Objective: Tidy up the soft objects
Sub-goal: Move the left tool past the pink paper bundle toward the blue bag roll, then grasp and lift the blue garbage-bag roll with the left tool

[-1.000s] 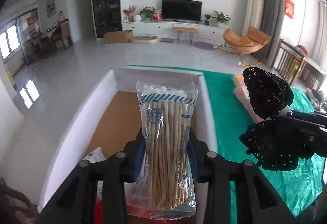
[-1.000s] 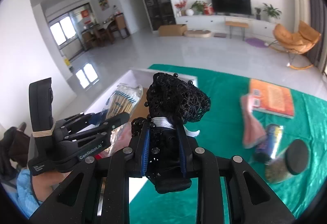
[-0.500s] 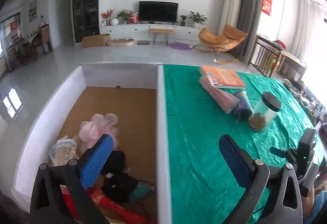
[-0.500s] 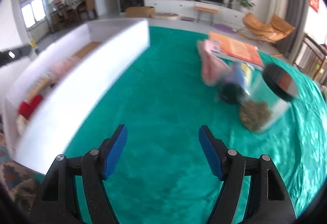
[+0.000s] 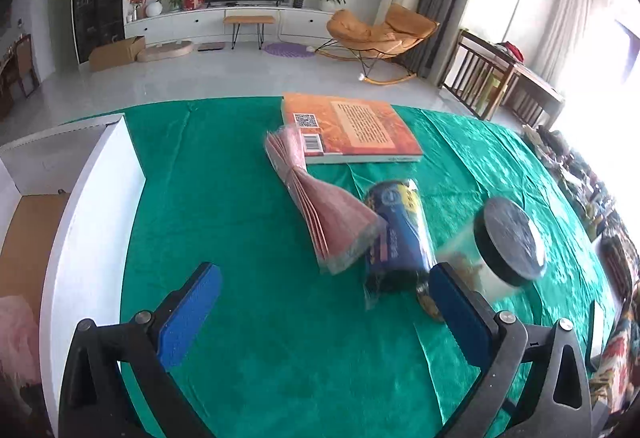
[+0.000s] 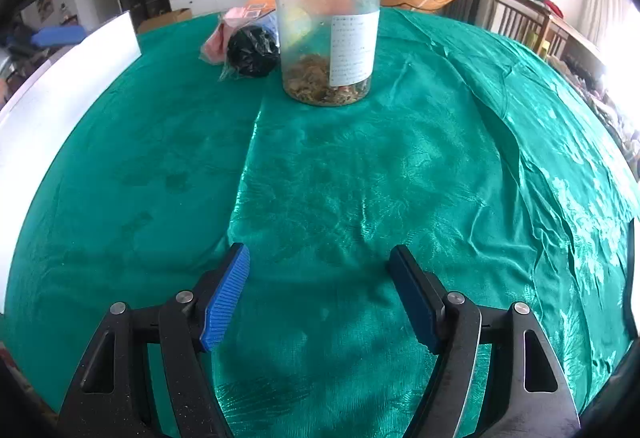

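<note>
Both my grippers are spread with nothing between the pads: the left gripper (image 5: 324,312) and the right gripper (image 6: 318,294) hover over the green cloth (image 6: 360,178). Farther off lie a pink fabric pack (image 5: 324,214) and a blue bagged roll (image 5: 396,238) touching it, beside the clear jar (image 6: 328,38); the white box (image 5: 92,222) stands at the left.

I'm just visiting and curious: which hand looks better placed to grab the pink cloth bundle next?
Probably the left. The left gripper is open, with the pink cloth bundle just ahead of it. The open right gripper faces the jar, which stands before the bundle.
</note>
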`<state>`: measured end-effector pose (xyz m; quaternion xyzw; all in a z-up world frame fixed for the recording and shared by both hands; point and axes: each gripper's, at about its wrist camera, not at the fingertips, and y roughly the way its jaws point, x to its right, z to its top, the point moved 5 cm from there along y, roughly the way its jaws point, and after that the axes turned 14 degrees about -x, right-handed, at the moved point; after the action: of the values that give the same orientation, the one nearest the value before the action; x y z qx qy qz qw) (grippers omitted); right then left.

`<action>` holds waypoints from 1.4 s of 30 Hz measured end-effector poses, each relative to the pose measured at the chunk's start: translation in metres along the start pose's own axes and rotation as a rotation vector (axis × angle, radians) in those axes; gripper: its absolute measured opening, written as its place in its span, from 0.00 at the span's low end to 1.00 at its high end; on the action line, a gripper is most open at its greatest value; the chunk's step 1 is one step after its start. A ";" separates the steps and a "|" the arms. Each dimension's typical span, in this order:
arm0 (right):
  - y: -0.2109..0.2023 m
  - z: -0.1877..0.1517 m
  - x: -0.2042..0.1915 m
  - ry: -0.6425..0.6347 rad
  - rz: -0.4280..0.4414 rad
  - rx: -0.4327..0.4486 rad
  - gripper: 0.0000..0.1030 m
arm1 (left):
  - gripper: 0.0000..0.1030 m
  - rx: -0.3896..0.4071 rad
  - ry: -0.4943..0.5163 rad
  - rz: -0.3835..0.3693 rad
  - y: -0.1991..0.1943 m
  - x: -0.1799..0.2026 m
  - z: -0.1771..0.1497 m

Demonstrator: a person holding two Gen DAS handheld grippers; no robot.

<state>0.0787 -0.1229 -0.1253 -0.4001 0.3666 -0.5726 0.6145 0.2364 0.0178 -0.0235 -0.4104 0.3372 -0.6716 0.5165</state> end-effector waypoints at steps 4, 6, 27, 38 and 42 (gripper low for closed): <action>-0.002 -0.006 0.001 0.002 0.012 0.006 0.78 | 1.00 -0.076 -0.084 0.002 0.056 -0.006 0.051; -0.001 -0.007 0.002 -0.003 0.016 0.009 0.81 | 1.00 -0.122 -0.134 0.003 0.088 -0.008 0.063; 0.000 -0.003 0.000 -0.011 0.024 0.012 0.84 | 0.78 -0.236 0.009 0.167 0.000 -0.069 -0.137; 0.000 -0.004 0.000 -0.011 0.024 0.012 0.84 | 0.95 -0.035 0.110 -0.068 -0.040 0.015 -0.015; 0.000 -0.004 0.000 -0.012 0.024 0.012 0.84 | 0.95 -0.189 0.031 -0.172 0.032 0.036 0.048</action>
<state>0.0751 -0.1227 -0.1269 -0.3953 0.3642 -0.5651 0.6259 0.2888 -0.0263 -0.0235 -0.4742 0.3706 -0.6850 0.4105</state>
